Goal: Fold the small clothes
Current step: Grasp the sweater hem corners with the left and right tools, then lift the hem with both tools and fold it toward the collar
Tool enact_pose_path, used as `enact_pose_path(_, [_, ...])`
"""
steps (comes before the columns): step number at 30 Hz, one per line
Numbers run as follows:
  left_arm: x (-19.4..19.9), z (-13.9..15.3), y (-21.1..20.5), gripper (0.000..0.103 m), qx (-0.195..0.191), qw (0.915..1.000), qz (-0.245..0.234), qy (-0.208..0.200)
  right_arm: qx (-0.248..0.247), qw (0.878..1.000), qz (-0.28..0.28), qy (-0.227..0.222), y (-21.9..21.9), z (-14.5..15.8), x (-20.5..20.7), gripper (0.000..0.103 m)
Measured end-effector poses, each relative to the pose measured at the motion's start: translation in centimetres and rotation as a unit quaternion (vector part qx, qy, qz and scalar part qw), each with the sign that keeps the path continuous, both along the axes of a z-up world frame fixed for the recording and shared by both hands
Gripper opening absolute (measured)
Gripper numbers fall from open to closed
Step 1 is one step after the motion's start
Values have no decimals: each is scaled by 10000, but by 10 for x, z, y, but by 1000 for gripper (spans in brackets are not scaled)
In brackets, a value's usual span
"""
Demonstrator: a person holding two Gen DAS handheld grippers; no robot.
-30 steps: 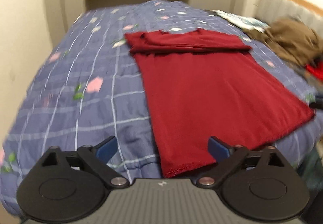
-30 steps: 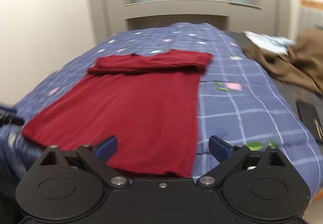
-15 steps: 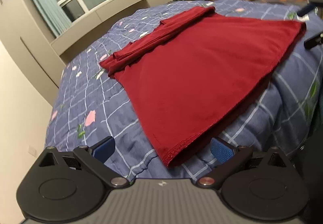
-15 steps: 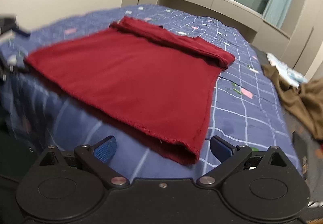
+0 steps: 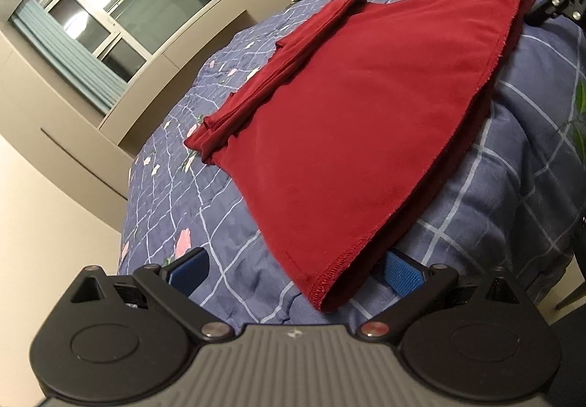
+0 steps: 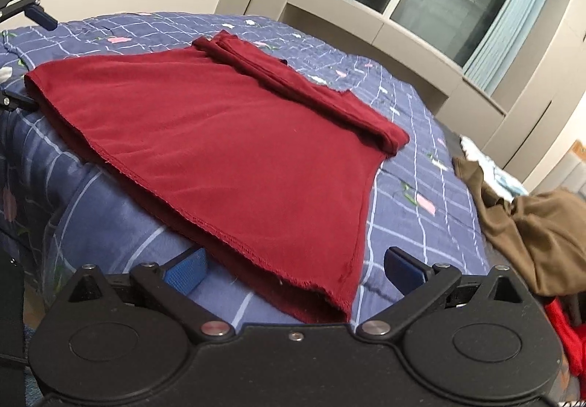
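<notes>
I am lining my spread left gripper (image 5: 295, 269) and right gripper (image 6: 293, 267) (both empty) on the red shirt (image 5: 351, 121) hem corners, aiming to pinch both layers evenly.

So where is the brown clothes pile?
In the right wrist view, the brown clothes pile lies at the right edge of the blue checked bed, right of the red shirt.

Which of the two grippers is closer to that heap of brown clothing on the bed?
Right. The right gripper is at the red shirt's hem corner beside the brown clothing; the left gripper is at the opposite corner.
</notes>
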State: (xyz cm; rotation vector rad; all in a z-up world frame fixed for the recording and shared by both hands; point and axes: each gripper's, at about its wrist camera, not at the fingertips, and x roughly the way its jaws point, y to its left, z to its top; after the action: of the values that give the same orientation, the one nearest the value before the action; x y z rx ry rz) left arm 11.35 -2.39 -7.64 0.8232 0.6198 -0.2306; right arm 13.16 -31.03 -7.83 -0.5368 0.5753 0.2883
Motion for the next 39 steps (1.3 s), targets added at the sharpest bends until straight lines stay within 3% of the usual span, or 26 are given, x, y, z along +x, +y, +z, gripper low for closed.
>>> enact_pose_path(6, [0,-3,1,99,65,9999,-155,30,-27,9998,167,-50,2,-2,-4,90])
enact_pose_path(11, [2,-2,1,89,1,9998,-199,47,-34,9995,307,-57,6,-2,-6,79])
enact_pose_path(16, [0,-1,3,69,-54,9994,-339,96,-169,9984,544,-65,11,-3,-13,64])
enact_pose_path(22, [-4,-1,4,34,-99,9985,-521,116,-247,9970,730,-23,15,-5,-17,45])
enact_pose_path(24, [-4,0,4,24,-113,9984,-552,92,-229,9967,780,17,15,-5,-17,34])
enact_pose_path(27, [-2,2,5,13,-129,9981,-586,109,-196,9959,875,92,15,-5,-18,27])
enact_pose_path(39, [3,11,8,4,-280,9978,-595,119,-85,9965,824,58,14,0,-13,12])
